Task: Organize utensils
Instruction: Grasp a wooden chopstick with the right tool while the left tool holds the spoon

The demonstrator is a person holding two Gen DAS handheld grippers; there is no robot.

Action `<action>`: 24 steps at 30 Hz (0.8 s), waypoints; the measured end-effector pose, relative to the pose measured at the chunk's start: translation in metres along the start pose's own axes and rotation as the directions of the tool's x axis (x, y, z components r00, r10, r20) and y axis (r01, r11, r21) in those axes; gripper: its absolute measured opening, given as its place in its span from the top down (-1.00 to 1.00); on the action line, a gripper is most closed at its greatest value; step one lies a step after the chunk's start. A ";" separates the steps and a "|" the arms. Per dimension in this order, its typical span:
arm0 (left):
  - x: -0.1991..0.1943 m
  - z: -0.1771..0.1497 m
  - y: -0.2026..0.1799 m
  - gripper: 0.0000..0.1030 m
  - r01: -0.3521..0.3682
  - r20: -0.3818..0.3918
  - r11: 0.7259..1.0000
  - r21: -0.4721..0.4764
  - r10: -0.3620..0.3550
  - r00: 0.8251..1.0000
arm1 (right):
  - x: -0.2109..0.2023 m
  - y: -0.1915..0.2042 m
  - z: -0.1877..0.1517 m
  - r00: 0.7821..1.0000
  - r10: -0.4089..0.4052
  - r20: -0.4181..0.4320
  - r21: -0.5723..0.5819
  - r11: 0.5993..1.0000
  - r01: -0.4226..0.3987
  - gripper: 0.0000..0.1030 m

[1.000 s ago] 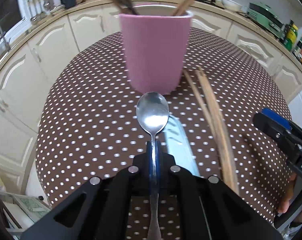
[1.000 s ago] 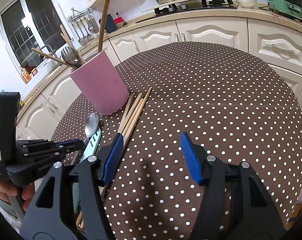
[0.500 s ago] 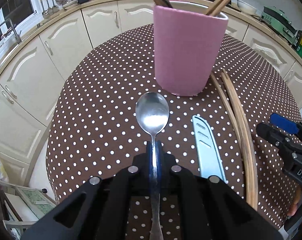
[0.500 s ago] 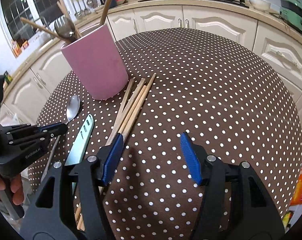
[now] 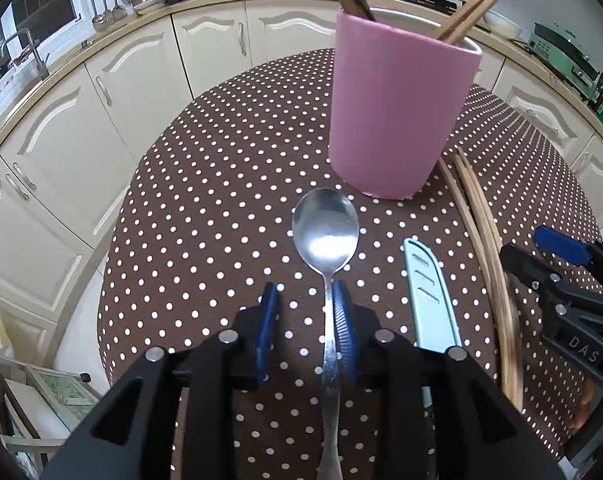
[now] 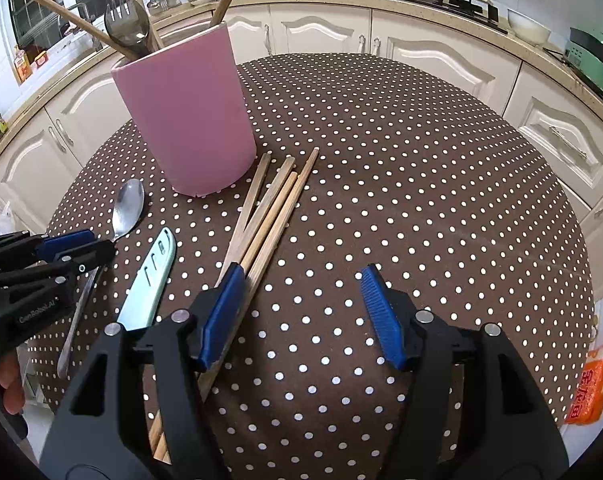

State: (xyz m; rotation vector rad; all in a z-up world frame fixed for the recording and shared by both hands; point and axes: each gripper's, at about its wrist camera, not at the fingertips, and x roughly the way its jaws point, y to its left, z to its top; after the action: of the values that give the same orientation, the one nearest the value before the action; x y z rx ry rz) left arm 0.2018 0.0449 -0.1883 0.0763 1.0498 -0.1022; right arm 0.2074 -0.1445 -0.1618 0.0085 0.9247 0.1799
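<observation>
A steel spoon (image 5: 325, 232) lies on the dotted tablecloth (image 5: 205, 208), bowl toward the pink utensil holder (image 5: 397, 120). My left gripper (image 5: 304, 296) straddles its handle. The jaws are opening: the handle rests against the right pad and the left pad stands clear of it. In the right wrist view the spoon (image 6: 129, 208) and the left gripper (image 6: 73, 244) sit at the left. My right gripper (image 6: 301, 276) is open, its left finger over the loose wooden chopsticks (image 6: 269, 216). The holder (image 6: 189, 120) contains chopsticks and a dark fork.
A knife in a pale green sheath (image 6: 151, 280) lies between the spoon and the chopsticks. The round table's edge (image 6: 581, 264) curves close on the right, with an orange packet (image 6: 593, 380) beyond it. Cream cabinets (image 5: 133, 80) and a counter ring the table.
My left gripper's jaws have parted from the spoon handle they were clamping. The right gripper has swung left, so its left finger now hangs over the chopsticks.
</observation>
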 end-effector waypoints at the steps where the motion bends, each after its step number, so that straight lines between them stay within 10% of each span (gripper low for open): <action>1: 0.001 0.000 -0.001 0.41 -0.002 0.001 1.000 0.000 0.002 1.000 | 0.002 -0.001 0.001 1.000 0.002 -0.005 0.004 1.000 -0.002 -0.18; 15: 0.011 0.016 -0.003 0.51 -0.013 -0.046 1.000 0.026 0.014 0.999 | 0.027 -0.002 0.036 0.984 -0.028 -0.178 -0.103 0.995 0.010 -0.05; 24: 0.011 0.019 -0.014 0.93 -0.028 -0.043 0.997 0.069 0.031 0.999 | 0.049 0.002 0.081 0.947 0.006 -0.320 -0.173 0.983 -0.065 0.73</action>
State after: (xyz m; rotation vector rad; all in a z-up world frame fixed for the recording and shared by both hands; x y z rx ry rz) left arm 0.2217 0.0287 -0.1887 0.1565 1.0893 -0.1096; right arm 0.3002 -0.1289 -0.1521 -0.1774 1.2290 0.3053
